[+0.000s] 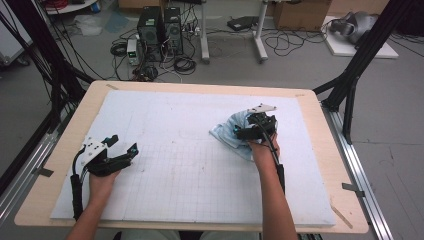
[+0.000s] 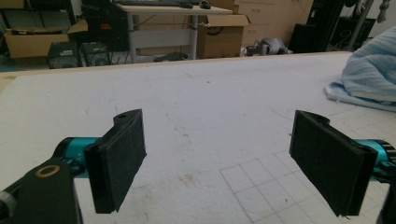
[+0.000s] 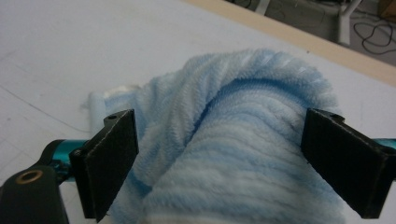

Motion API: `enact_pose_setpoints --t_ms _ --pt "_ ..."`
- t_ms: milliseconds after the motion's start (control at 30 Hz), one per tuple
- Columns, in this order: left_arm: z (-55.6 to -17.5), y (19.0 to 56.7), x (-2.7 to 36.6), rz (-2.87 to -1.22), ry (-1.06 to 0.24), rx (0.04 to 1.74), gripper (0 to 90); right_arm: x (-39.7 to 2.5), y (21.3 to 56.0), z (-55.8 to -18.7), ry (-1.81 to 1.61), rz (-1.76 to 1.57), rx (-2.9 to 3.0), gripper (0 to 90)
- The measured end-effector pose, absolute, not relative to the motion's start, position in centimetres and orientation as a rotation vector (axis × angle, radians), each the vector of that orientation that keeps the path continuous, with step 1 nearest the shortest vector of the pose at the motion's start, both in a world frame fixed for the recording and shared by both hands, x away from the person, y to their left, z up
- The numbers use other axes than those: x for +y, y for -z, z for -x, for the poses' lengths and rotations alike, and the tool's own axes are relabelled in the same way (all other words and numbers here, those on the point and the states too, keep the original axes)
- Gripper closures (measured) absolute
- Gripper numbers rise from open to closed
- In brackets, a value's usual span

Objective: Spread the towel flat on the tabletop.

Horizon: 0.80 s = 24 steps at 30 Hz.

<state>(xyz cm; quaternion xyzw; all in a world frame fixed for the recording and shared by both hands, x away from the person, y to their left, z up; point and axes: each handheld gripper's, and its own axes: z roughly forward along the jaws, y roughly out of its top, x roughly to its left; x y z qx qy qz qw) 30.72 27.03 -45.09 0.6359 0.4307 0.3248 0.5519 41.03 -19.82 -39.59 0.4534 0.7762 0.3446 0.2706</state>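
Note:
A crumpled light-blue towel lies right of centre on the white gridded mat. My right gripper sits over it, and in the right gripper view its jaws stand wide apart on either side of a raised fold of the towel, not closed on it. Near the mat's left edge my left gripper is open with nothing between its pads. The left gripper view shows the towel far off at the right edge.
The mat covers a wooden table framed by black struts. Beyond the far edge, computer towers, cables and cardboard boxes stand on the floor. Bare mat lies between the two grippers.

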Motion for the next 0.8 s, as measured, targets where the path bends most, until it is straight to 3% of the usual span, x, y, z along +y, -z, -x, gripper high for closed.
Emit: enact_pose_setpoints --t_ms 167,267,300,333,367,400,433,467,800 --pt "-30.7 45.1 27.0 -1.51 -0.77 1.019 18.6 -20.1 40.8 -41.8 -0.87 -1.275 2.123 10.7" --pt "-30.7 45.1 27.0 -1.509 -0.77 1.02 18.6 -20.4 41.3 -42.1 -0.86 -1.319 2.146 17.0" --pt "-30.7 45.1 27.0 -1.508 -0.77 1.02 18.6 -20.5 41.5 -42.0 -0.857 -1.325 2.151 29.7" --pt "-30.7 45.1 27.0 -1.505 -0.769 1.023 18.6 -20.5 41.5 -42.0 -0.857 -1.325 2.151 29.7" --pt "-30.7 45.1 27.0 -1.505 -0.768 1.024 18.7 -20.7 41.5 -41.7 -0.878 -1.31 2.161 47.0" --pt "-30.7 45.1 27.0 -1.504 -0.767 1.025 18.7 -20.7 41.4 -41.5 -0.878 -1.303 2.168 57.0" --pt "-30.8 45.1 27.0 -1.504 -0.766 1.024 18.7 -20.7 41.4 -41.5 -0.878 -1.303 2.168 57.0" --pt "-30.8 45.1 27.0 -1.509 -0.765 1.025 18.7 -20.9 41.3 -41.2 -0.913 -1.278 2.188 65.1" --pt "-30.8 45.1 27.0 -1.51 -0.763 1.027 18.7 -18.8 39.3 -37.5 -1.137 -1.161 2.235 68.9"
